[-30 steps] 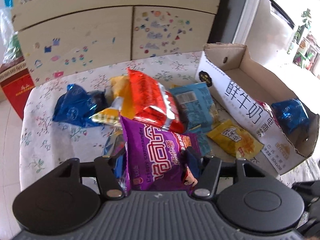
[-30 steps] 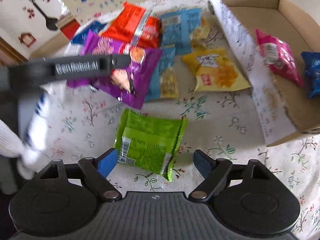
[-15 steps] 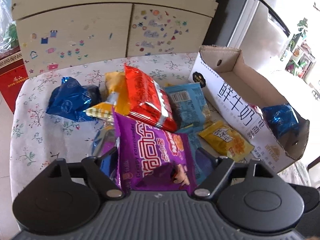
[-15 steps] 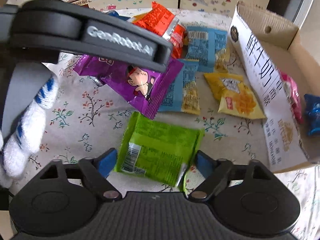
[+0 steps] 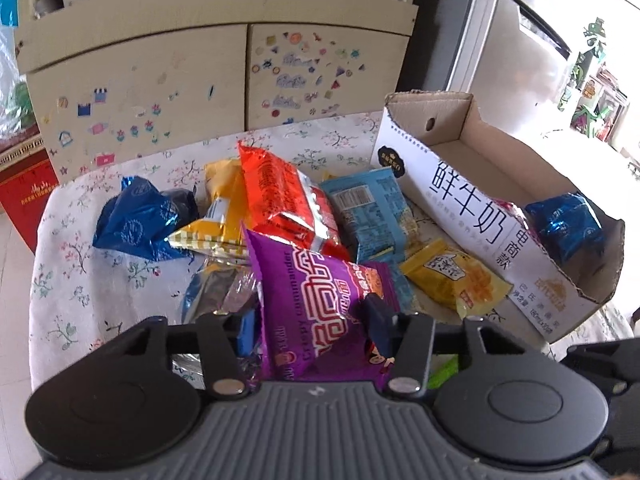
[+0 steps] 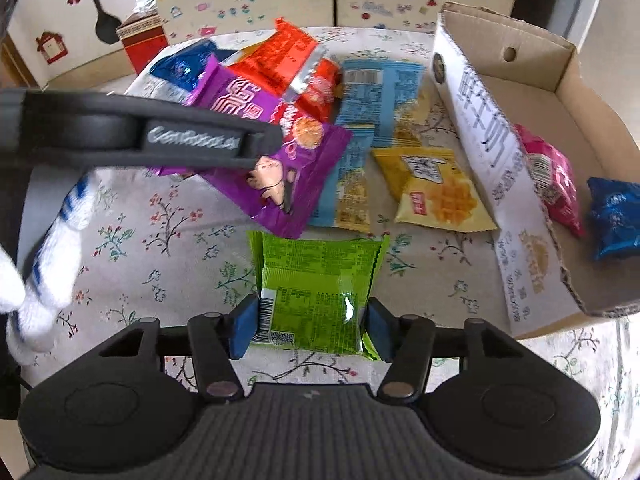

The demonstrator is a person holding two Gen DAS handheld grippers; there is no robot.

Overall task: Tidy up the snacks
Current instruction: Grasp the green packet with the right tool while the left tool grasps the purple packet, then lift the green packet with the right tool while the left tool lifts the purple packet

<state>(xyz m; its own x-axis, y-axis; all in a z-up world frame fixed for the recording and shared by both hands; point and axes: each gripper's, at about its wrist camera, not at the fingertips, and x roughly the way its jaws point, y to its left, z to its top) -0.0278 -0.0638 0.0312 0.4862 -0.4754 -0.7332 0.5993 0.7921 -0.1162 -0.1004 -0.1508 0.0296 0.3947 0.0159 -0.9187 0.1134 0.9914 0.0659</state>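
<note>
My left gripper [image 5: 312, 326] is closing its jaws on a purple snack packet [image 5: 316, 300]. The right pad dents the packet, which hangs above the table in the right wrist view [image 6: 280, 152]. My right gripper [image 6: 310, 330] points steeply down, jaws closing on a green packet [image 6: 316, 280] that lies flat on the flowered cloth. Both blue pads touch the green packet's sides. A red packet [image 5: 280, 196], a light blue one [image 5: 372, 208], a yellow one [image 5: 452, 276] and a blue foil one [image 5: 136, 220] lie in a loose pile. To the right, the open cardboard box [image 5: 460, 200] holds a blue foil packet [image 5: 568, 224] and a pink one [image 6: 552, 176].
A cabinet with stickers [image 5: 240, 92] stands behind the table, with a red box [image 5: 24, 196] on the floor to its left. A hand in a white knit glove [image 6: 48, 264] holds the left gripper's black body [image 6: 160, 136] over the cloth's left side.
The left jaws widened around the purple packet, then narrowed onto it again. The right jaws came in from wide apart to the green packet's sides. Neither hand has travelled much.
</note>
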